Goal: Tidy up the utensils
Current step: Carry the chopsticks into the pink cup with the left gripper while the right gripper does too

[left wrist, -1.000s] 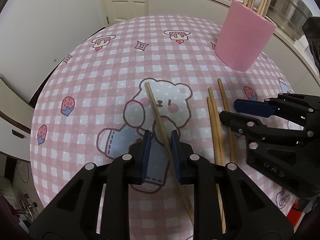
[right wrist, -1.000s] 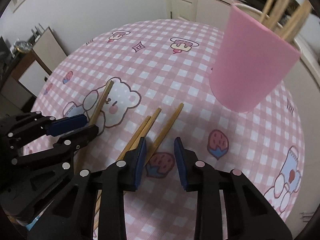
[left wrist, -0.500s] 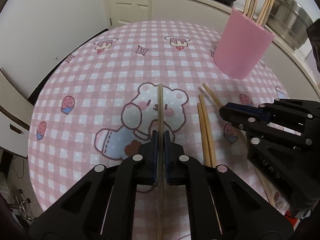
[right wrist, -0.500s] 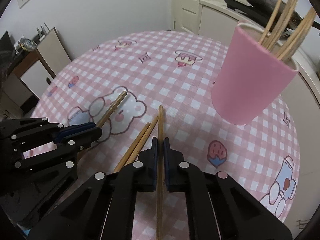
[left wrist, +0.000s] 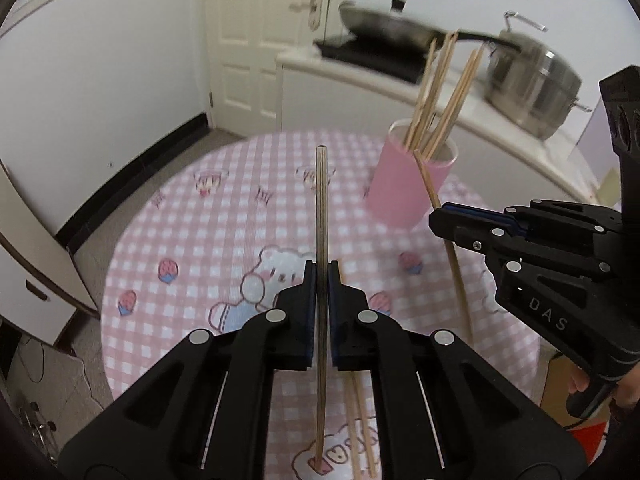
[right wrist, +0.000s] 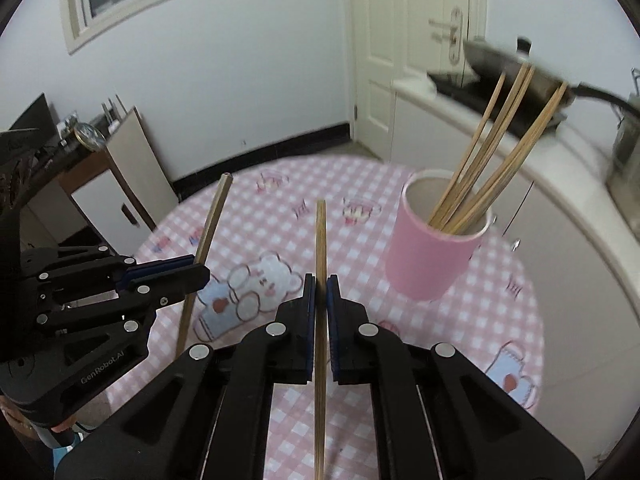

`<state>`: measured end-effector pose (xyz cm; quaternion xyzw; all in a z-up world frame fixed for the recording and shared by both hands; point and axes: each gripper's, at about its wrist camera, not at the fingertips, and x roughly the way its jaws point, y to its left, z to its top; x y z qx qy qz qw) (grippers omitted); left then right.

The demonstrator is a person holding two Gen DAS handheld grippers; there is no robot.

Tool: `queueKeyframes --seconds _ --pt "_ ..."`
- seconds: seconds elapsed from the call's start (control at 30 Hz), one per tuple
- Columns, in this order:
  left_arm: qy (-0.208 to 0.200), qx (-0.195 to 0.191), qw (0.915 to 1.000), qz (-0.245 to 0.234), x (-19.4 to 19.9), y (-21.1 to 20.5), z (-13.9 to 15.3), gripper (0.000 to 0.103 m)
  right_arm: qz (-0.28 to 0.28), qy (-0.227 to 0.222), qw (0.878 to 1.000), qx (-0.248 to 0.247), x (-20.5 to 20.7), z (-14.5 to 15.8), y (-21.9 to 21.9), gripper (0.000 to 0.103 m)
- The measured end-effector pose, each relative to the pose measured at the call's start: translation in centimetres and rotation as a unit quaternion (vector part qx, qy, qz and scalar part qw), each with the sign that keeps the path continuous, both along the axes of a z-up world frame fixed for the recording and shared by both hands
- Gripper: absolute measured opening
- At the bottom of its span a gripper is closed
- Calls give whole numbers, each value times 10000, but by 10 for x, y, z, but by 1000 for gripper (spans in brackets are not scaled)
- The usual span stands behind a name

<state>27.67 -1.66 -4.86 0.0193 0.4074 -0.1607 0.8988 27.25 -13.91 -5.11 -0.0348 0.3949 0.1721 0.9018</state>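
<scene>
Setting: a small kitchen corner, white door on the far wall, a counter with a pan (left wrist: 384, 30) and a steel pot (left wrist: 532, 88) to the far right; in front of it a round table (left wrist: 192, 248) under a pink checked cloth with bear prints.

Item 1: pink cup (right wrist: 436, 256), upright at the table's far right, already stocked with a fan of chopsticks leaning outward, evidently the collecting point.

Item 2: your left claw (left wrist: 321, 280), pressed together on one chopstick (left wrist: 321, 208), gripped mid-length and lifted clear of the cloth, tip pointing far.

Item 3: your right claw (right wrist: 320, 288), likewise pinching a second chopstick (right wrist: 320, 240), raised near the cup, probably so it could be tipped in over the rim.

Item 4: two loose chopsticks (left wrist: 362, 428) lay flat on the near cloth, not yet collected.
</scene>
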Motion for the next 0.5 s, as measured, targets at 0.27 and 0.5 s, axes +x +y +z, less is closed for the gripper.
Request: queueKeyframes --seconds 0.27,0.5 --pt "-634 -312 9975 62 -18 -7 45 6 -30 -800 9965 233 -22 43 -19 4" --pt "-1099 -628 9919 63 -21 -17 80 6 -192 -1284 9910 332 -26 68 -40 4"
